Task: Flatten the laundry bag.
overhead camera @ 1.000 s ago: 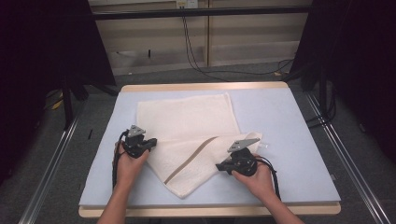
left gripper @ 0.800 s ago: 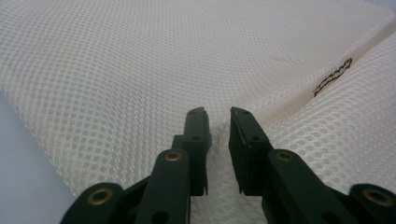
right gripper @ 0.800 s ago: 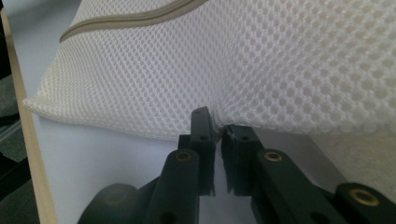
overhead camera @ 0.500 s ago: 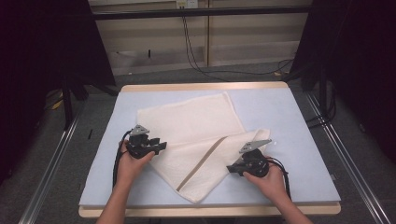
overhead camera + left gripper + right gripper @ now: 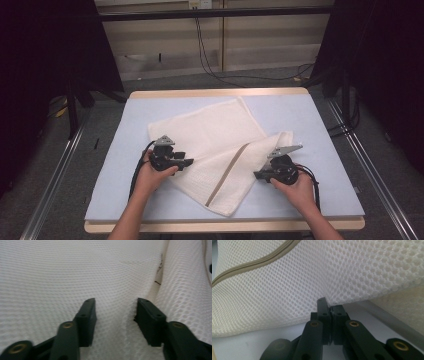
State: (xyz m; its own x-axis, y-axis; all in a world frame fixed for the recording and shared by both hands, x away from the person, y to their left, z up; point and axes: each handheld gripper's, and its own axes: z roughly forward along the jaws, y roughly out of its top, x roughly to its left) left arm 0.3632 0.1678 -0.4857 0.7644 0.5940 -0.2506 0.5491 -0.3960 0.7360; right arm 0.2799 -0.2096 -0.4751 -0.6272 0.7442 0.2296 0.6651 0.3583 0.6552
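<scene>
A white waffle-weave towel (image 5: 215, 135) with a beige stripe (image 5: 227, 172) lies askew on the light blue table top (image 5: 310, 115), its front part folded over. My left gripper (image 5: 189, 162) rests at the towel's left edge. Its jaws have just been opening and now stand open (image 5: 115, 307) over the towel (image 5: 62, 272), which lies flat between them, not pinched. My right gripper (image 5: 257, 175) is shut (image 5: 329, 306) on the edge of the folded flap (image 5: 337, 270) and lifts it off the table. The stripe (image 5: 257, 263) runs along the flap's far hem.
A wooden rim (image 5: 220, 93) borders the table. Metal rails (image 5: 55, 175) run along both sides on the floor. Black cables (image 5: 210, 55) hang at the back wall. Bare blue surface lies left and right of the towel.
Both hands have moved to the right. The right gripper has dragged the flap with it, turning the towel. The left gripper's jaws have parted and let go of the cloth.
</scene>
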